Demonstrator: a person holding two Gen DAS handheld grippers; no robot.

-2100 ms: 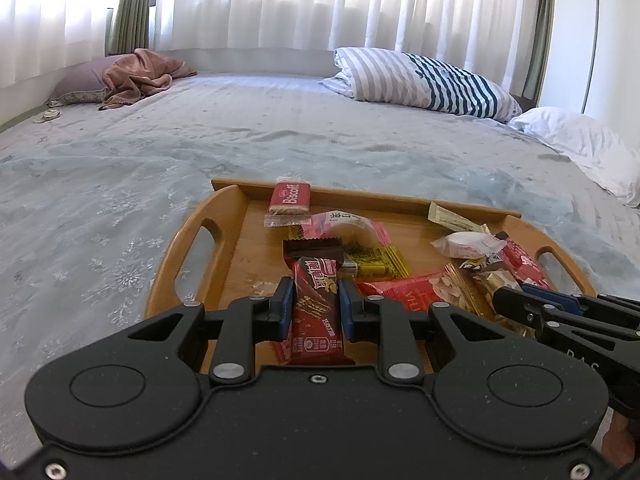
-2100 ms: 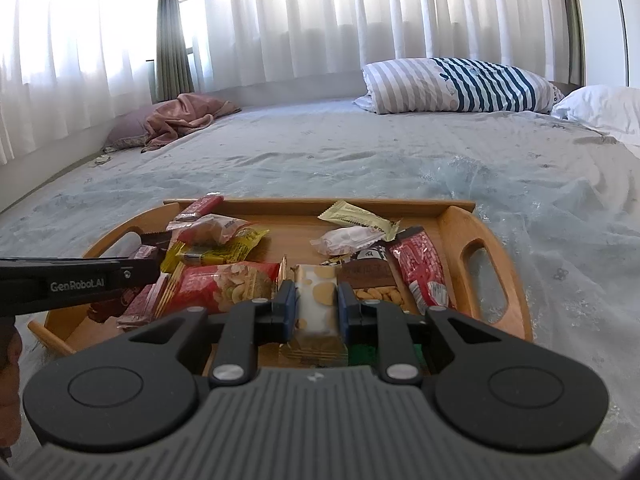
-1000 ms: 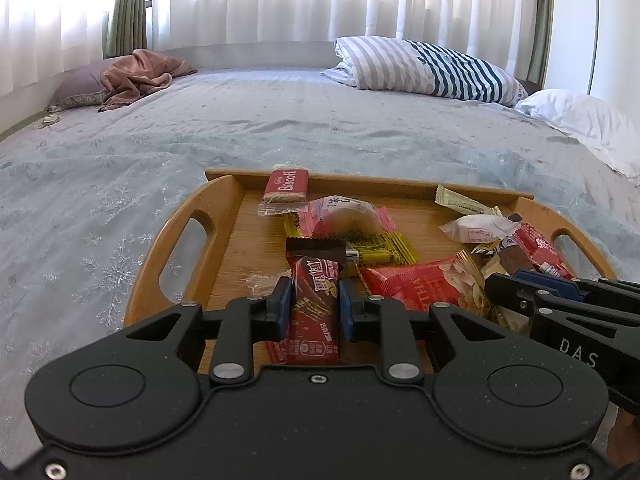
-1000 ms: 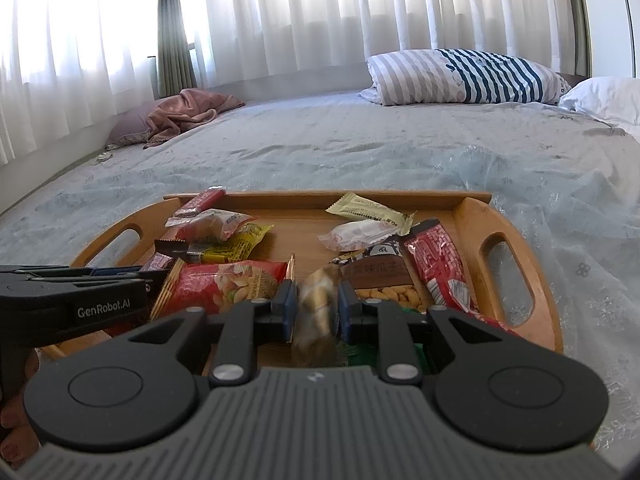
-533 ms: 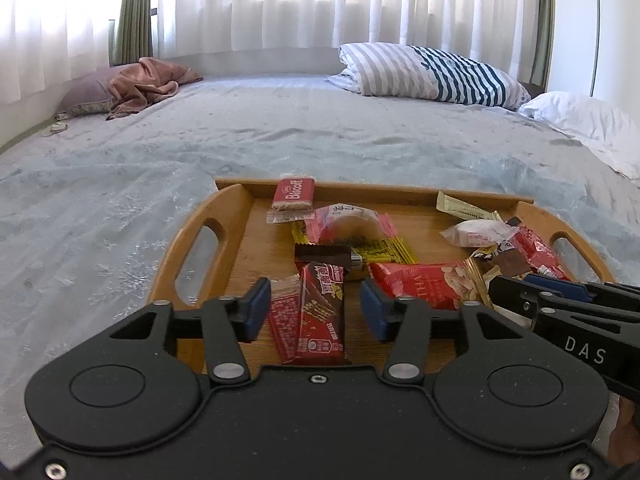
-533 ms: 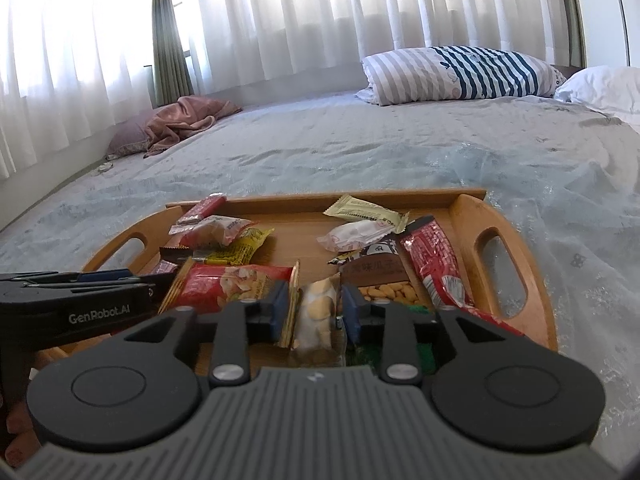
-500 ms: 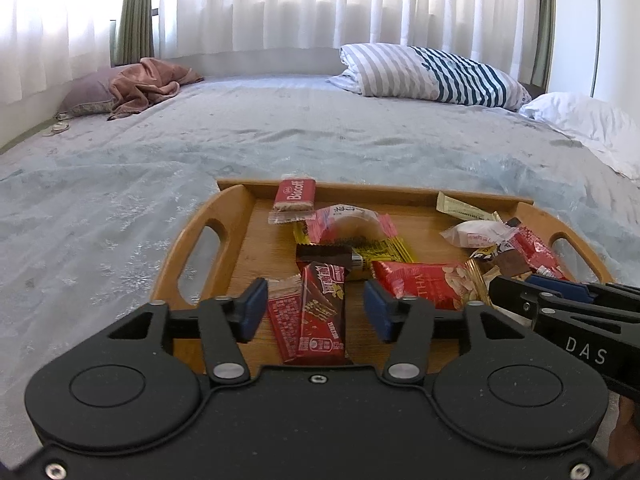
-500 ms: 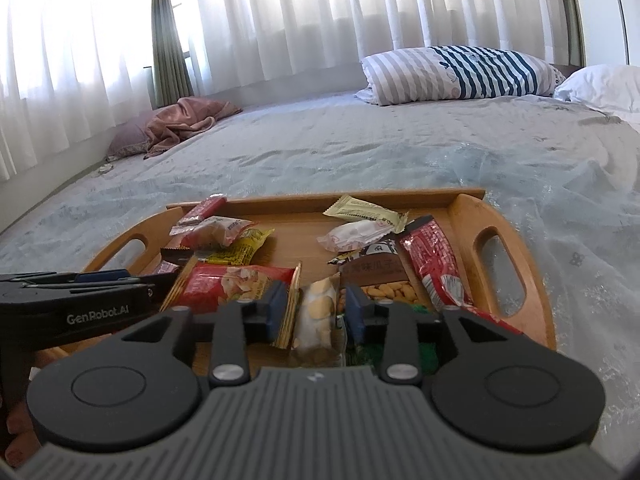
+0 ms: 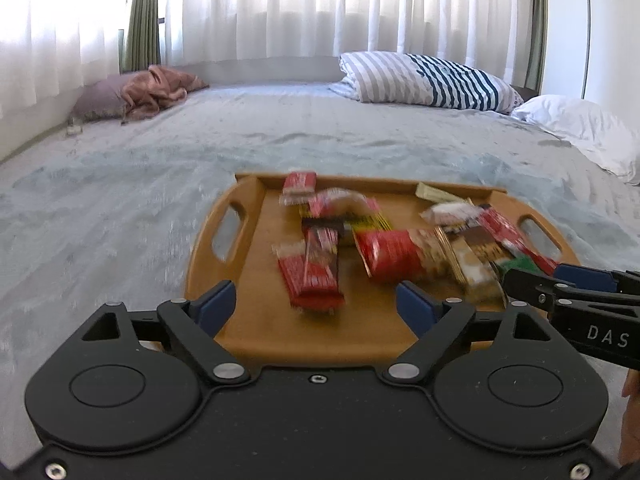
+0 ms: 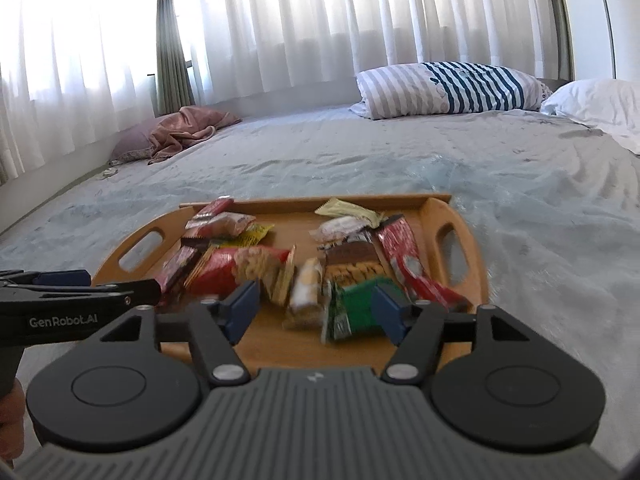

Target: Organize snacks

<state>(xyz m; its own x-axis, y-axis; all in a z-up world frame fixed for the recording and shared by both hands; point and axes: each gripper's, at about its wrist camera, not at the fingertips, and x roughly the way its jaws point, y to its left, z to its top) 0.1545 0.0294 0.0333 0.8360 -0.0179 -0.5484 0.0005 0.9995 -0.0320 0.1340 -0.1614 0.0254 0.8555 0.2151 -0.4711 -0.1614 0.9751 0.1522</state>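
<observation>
A wooden tray (image 9: 244,280) with two handles lies on the bed and holds several snack packets. My left gripper (image 9: 316,306) is open and empty, pulled back over the tray's near edge; a dark red bar (image 9: 316,268) lies on the tray just ahead of it. My right gripper (image 10: 316,310) is open and empty; a pale cookie packet (image 10: 306,294) and a green packet (image 10: 356,312) lie between its spread fingers. The tray also shows in the right wrist view (image 10: 444,240). The right gripper appears at the right of the left wrist view (image 9: 568,300).
The tray sits on a grey-blue bedspread (image 9: 120,208). A striped pillow (image 9: 428,78) and a white pillow (image 9: 580,128) lie at the head. A pink blanket (image 9: 152,90) lies far left. A large red peanut bag (image 9: 400,254) lies mid-tray.
Both grippers opened wide and let go: the left released the dark red bar, the right released the cookie packet. Both pulled back and up from the tray.
</observation>
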